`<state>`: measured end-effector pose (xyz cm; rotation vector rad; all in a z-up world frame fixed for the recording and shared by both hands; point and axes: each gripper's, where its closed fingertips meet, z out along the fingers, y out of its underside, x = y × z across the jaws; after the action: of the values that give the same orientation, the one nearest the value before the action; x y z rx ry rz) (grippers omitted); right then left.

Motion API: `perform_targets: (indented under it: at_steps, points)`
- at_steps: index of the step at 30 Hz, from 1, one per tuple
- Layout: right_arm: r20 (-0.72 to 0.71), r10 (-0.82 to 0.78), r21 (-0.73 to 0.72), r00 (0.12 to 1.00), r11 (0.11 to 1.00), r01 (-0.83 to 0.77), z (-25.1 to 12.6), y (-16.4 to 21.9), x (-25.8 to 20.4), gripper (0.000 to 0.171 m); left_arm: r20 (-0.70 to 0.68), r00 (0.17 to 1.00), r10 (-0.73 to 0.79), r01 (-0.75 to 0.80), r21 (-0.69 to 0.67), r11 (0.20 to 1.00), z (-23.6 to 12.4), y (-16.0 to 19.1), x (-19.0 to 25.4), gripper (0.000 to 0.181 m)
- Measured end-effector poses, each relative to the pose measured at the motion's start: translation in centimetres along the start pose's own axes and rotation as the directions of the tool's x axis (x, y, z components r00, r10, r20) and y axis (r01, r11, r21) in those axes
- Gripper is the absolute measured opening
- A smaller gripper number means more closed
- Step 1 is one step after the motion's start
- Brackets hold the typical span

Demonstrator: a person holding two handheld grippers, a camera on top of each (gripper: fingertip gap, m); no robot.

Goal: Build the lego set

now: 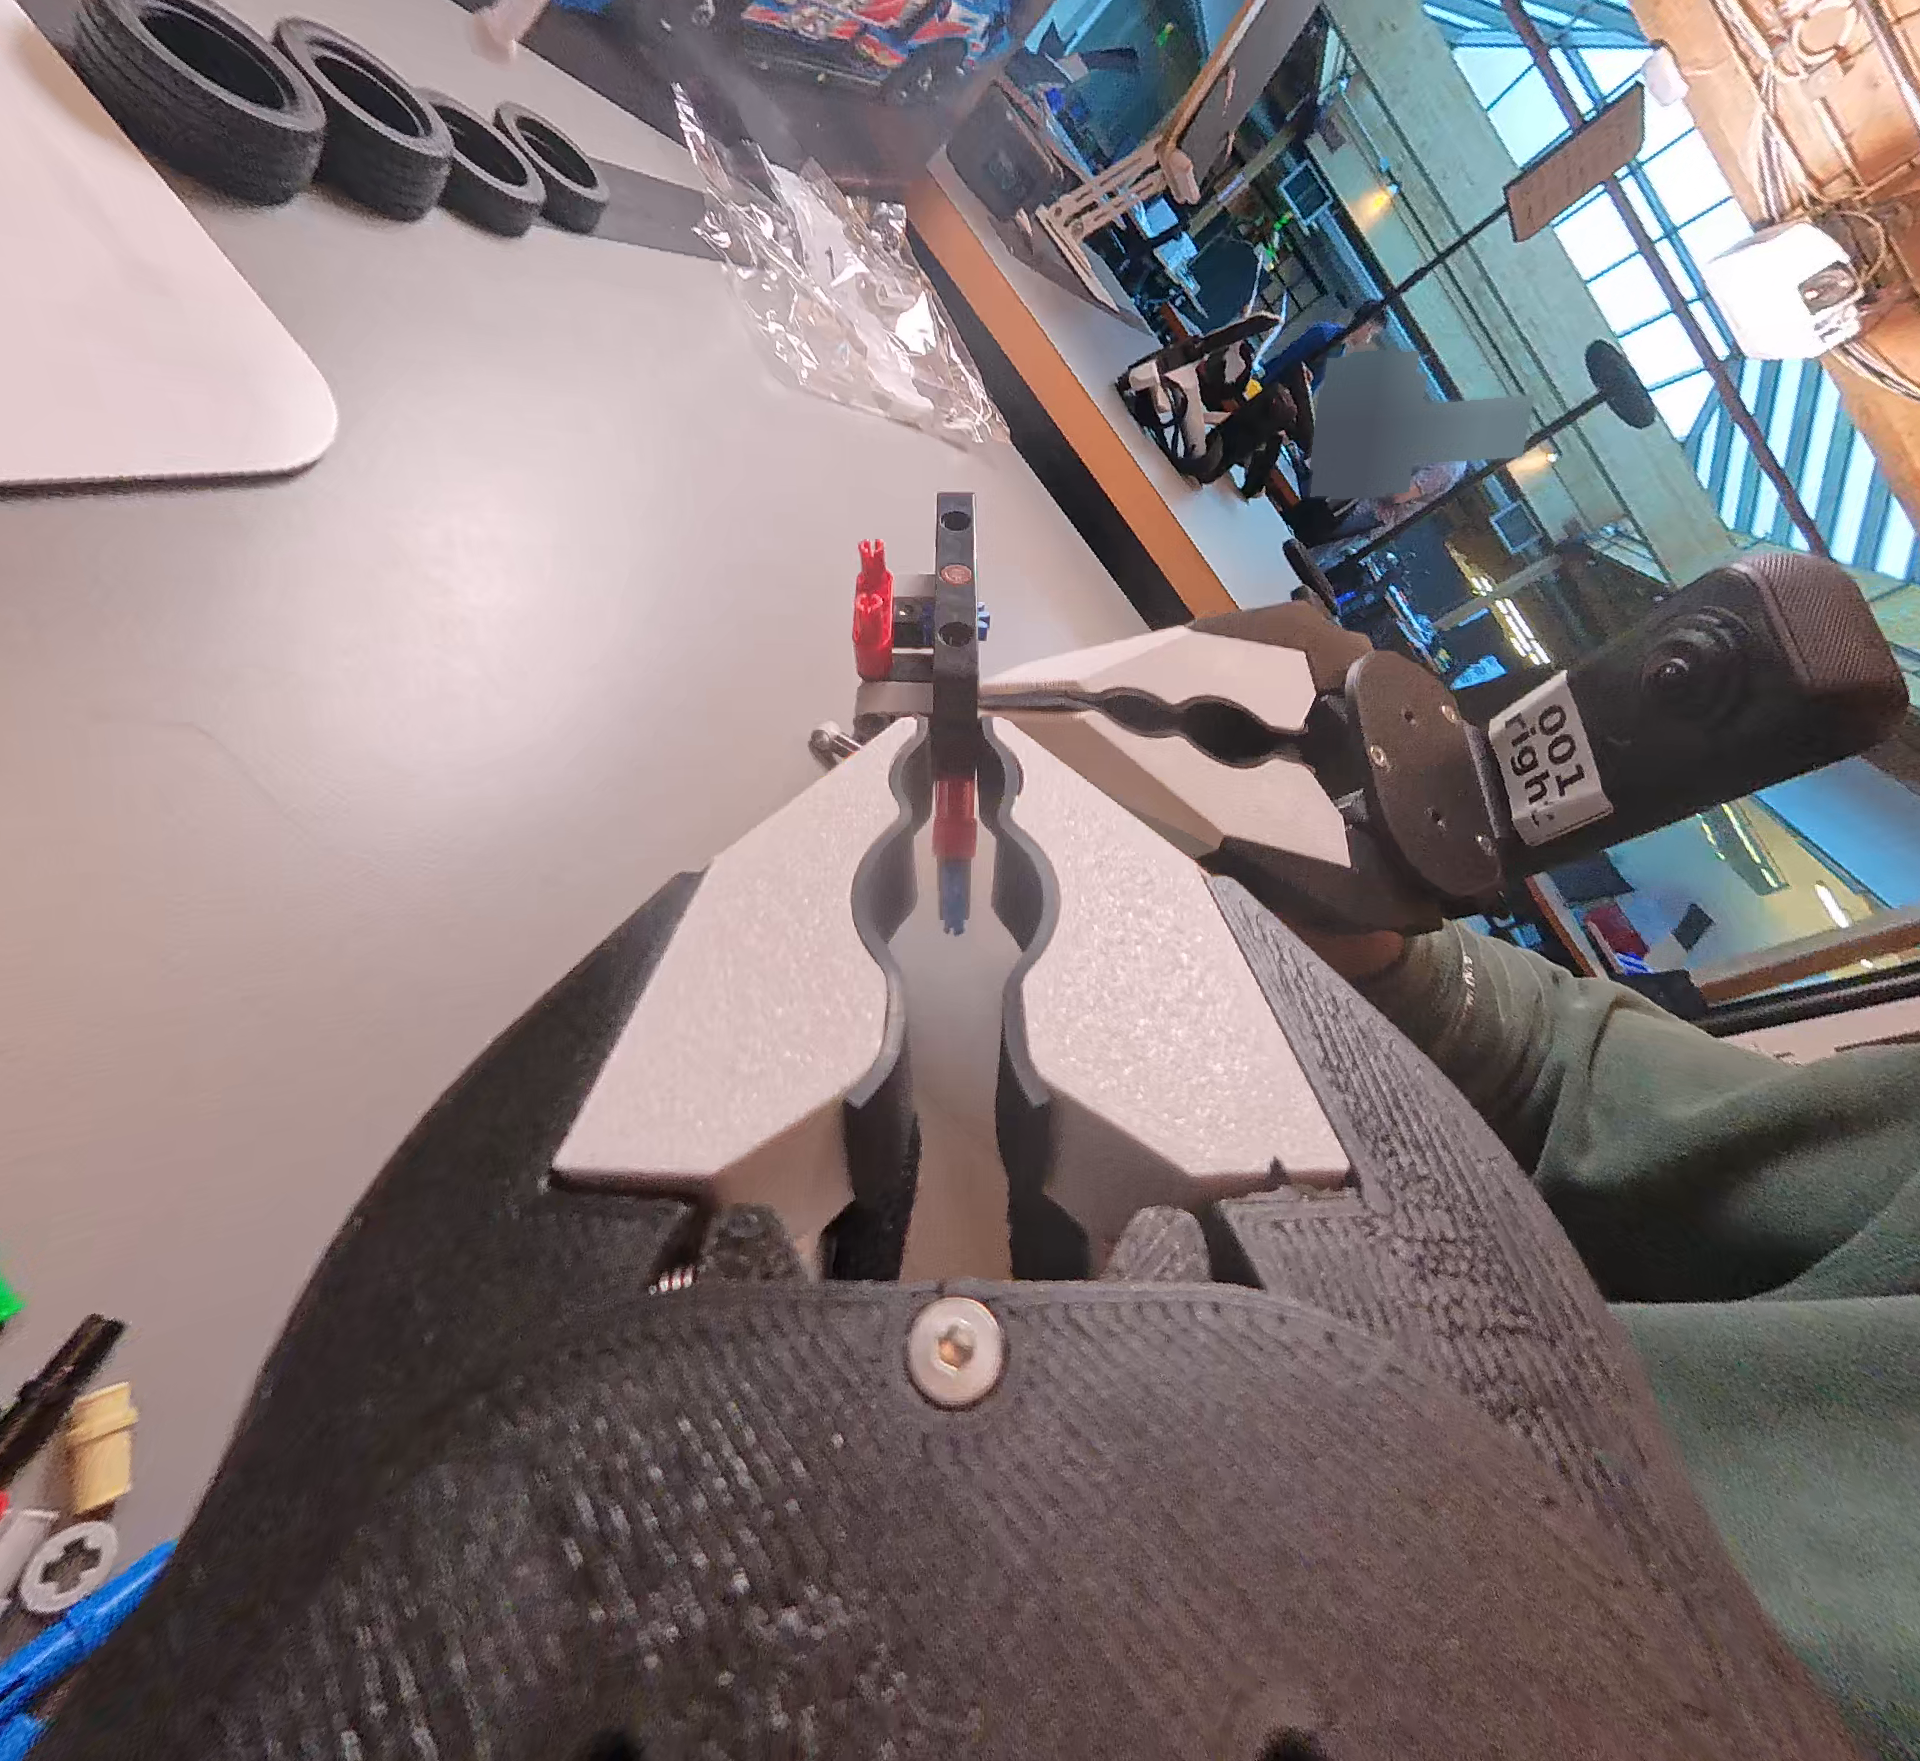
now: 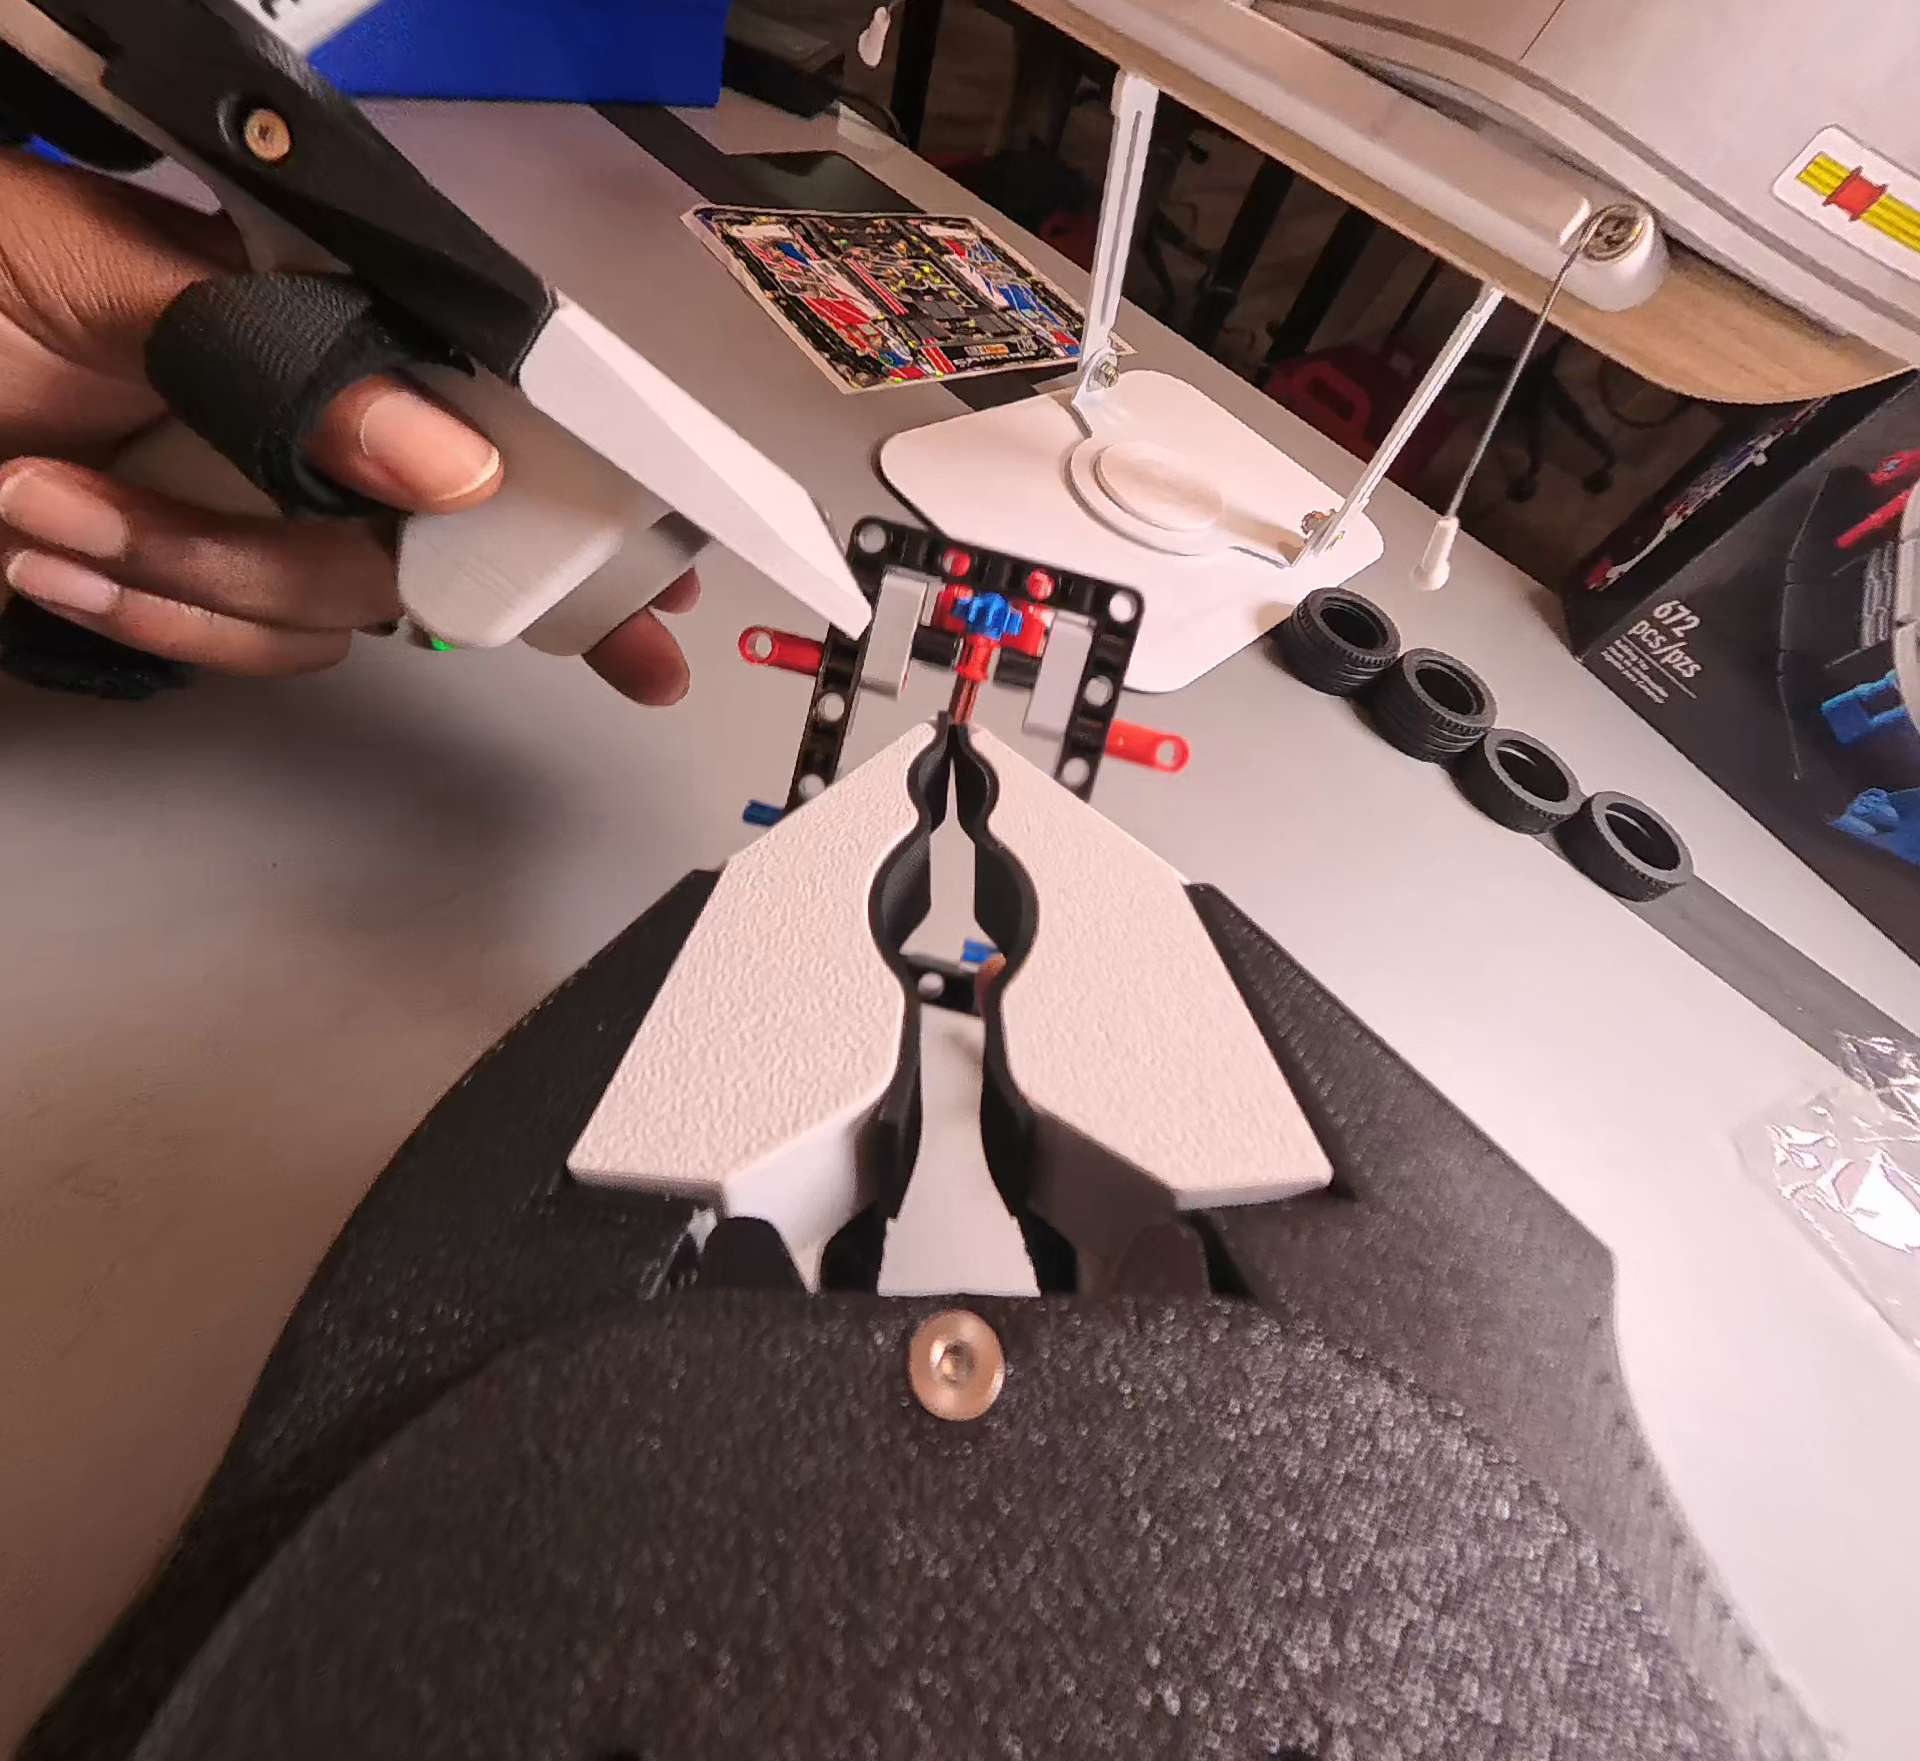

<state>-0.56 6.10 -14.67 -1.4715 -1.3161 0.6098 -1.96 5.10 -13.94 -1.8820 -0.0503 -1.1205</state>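
My left gripper (image 1: 954, 747) is shut on the edge of a black lego frame (image 1: 956, 610) and holds it edge-on above the table. Red pins (image 1: 873, 610) stick out of the frame's side. In the right wrist view the frame (image 2: 1112, 672) is face-on, with a blue gear (image 2: 987, 615), grey beams and a brown axle (image 2: 964, 698) in the middle. The left gripper (image 2: 852, 620) grips the frame's left side. My right gripper (image 2: 951, 743) is shut, its tips at the lower end of the axle. In the left wrist view the right gripper (image 1: 1003, 695) touches the frame's side.
Several black tyres (image 2: 1475, 745) lie in a row on the right and also show in the left wrist view (image 1: 343, 122). Behind the frame are a white lamp base (image 2: 1247, 589) and a sticker sheet (image 2: 894, 293). A plastic bag (image 1: 842, 298), the set's box (image 2: 1745, 589) and loose parts (image 1: 73, 1483) lie around. The tips of both grippers are at nearly the same place.
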Motion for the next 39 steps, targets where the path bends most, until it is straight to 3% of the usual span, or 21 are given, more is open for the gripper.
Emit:
perform_targets:
  at_steps: [14, 32, 39]
  points:
    - [-0.068, 0.043, -0.033, 0.997, 0.998, -0.045, 0.9, -0.3, 0.3, 0.0, 0.088, 0.996, 0.011, -0.016, 0.055, 0.998, 0.3, 0.0, -1.1, 0.006]
    - [-0.102, 0.03, -0.021, 0.994, 0.999, -0.032, 1.0, -1.2, 0.2, 0.0, 0.098, 0.995, 0.016, -0.021, 0.051, 0.998, 0.4, 0.3, -1.3, 0.006]
    - [-0.083, 0.031, -0.063, 0.996, 0.997, -0.037, 0.9, 0.6, -0.4, 0.0, 0.086, 0.996, -0.004, -0.006, 0.11, 0.994, -0.4, -1.0, -1.5, 0.006]
